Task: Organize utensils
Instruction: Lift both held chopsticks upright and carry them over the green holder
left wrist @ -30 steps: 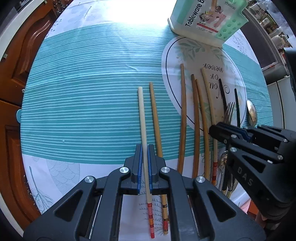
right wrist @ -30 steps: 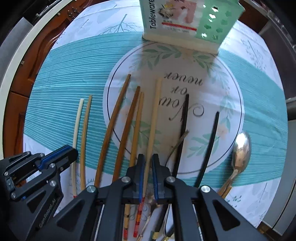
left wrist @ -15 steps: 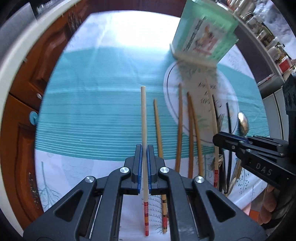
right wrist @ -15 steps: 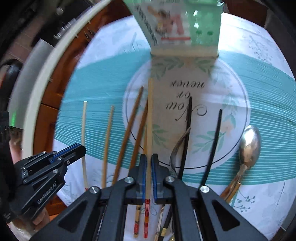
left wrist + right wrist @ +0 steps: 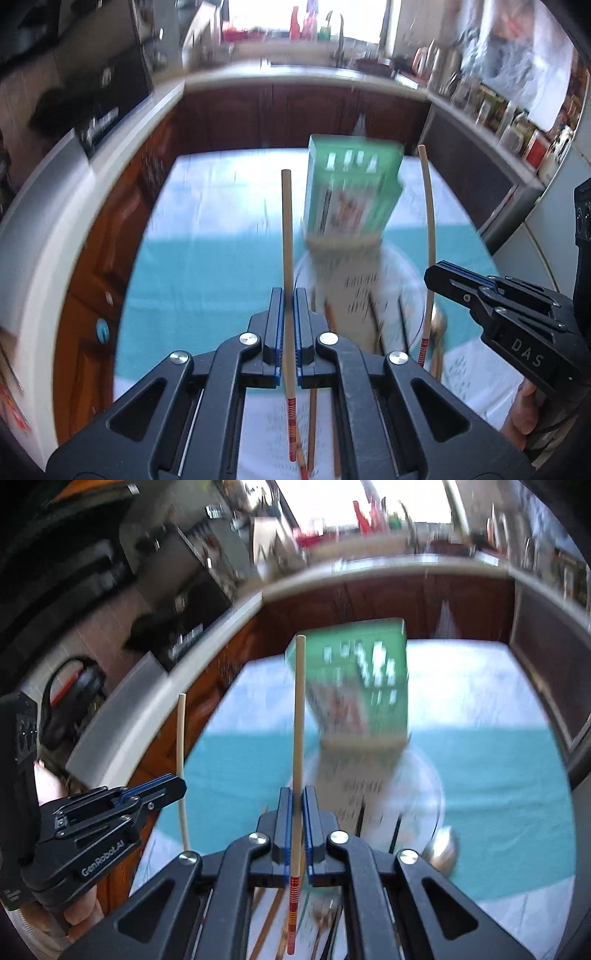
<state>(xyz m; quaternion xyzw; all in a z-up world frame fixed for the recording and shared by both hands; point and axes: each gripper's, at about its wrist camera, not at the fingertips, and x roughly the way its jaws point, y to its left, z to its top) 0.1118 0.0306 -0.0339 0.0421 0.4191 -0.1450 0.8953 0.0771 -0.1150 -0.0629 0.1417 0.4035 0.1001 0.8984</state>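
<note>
My left gripper [image 5: 287, 295] is shut on a pale chopstick [image 5: 286, 236] with a red-striped end, lifted and pointing up and forward. My right gripper [image 5: 295, 794] is shut on a second pale chopstick [image 5: 298, 709] with a red-striped end, raised the same way. Each view shows the other gripper: the right one [image 5: 430, 275] with its chopstick [image 5: 429, 229], the left one [image 5: 181, 782] with its chopstick [image 5: 180, 746]. The green tableware box [image 5: 351, 192] [image 5: 360, 686] stands ahead on the table, blurred. Several brown and black chopsticks [image 5: 328, 317] and a spoon [image 5: 441, 849] lie below.
The table carries a teal-striped cloth [image 5: 207, 273] with a round white motif [image 5: 417, 797]. Dark wooden cabinets [image 5: 303, 118] and a pale countertop [image 5: 110, 162] ring the table, with jars [image 5: 509, 122] on the right counter. A hand [image 5: 524, 410] holds the right gripper.
Both grippers have lifted and tilted up with their chopsticks; the views now look across the table toward the box and kitchen rather than down at the cloth.
</note>
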